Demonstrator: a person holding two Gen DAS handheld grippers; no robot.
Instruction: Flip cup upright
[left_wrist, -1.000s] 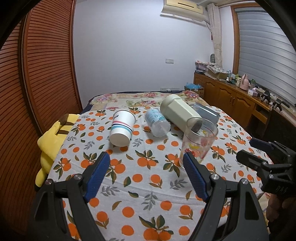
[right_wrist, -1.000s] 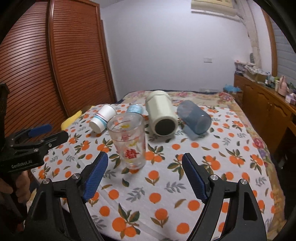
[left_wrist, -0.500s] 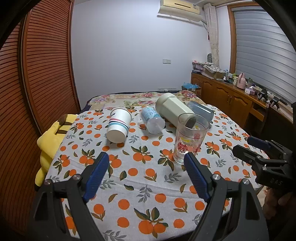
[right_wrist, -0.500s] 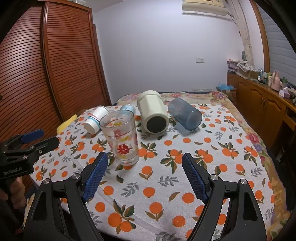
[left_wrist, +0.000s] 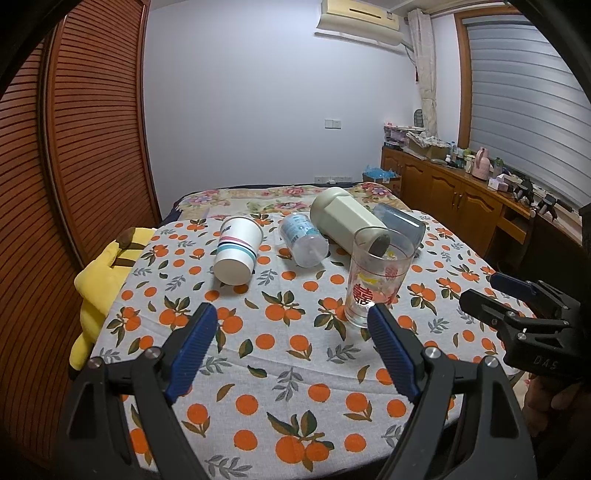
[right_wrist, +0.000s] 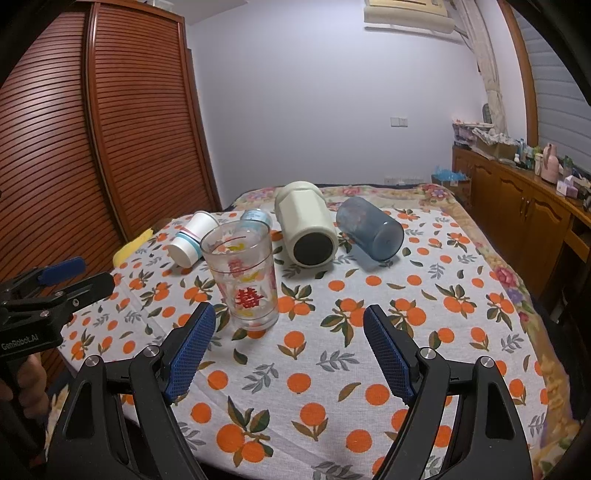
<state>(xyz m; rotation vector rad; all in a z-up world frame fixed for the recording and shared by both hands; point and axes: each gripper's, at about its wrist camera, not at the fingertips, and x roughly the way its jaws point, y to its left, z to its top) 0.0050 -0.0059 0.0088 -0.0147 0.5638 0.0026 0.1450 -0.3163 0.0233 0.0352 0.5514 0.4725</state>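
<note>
I had both grippers pulled clear of the cups. The left gripper (left_wrist: 290, 334) stood wide open with nothing between its blue pads, and the right gripper (right_wrist: 290, 341) was spread just as wide and equally empty.

The clear glass cup (right_wrist: 243, 275) with the red character stood upright on the orange-print tablecloth (right_wrist: 369, 332), mouth up. From the right wrist camera it sat at about 11 o'clock of the gap between the fingers, just beyond the left pad. From the left wrist camera the same cup (left_wrist: 376, 275) stood at about 1 o'clock, just past the right pad's tip.

Beyond it four other vessels lay on their sides in a loose row. The striped paper cup (left_wrist: 238, 254) was at the far left, base toward the left camera. Beside it lay the clear plastic bottle (left_wrist: 303, 238). Next came the cream tumbler (right_wrist: 306, 225), its dark base facing the right camera, and then the blue translucent cup (right_wrist: 369, 229) at about 1 o'clock. A yellow plush toy (left_wrist: 99, 280) hung off the table's left edge.
</note>
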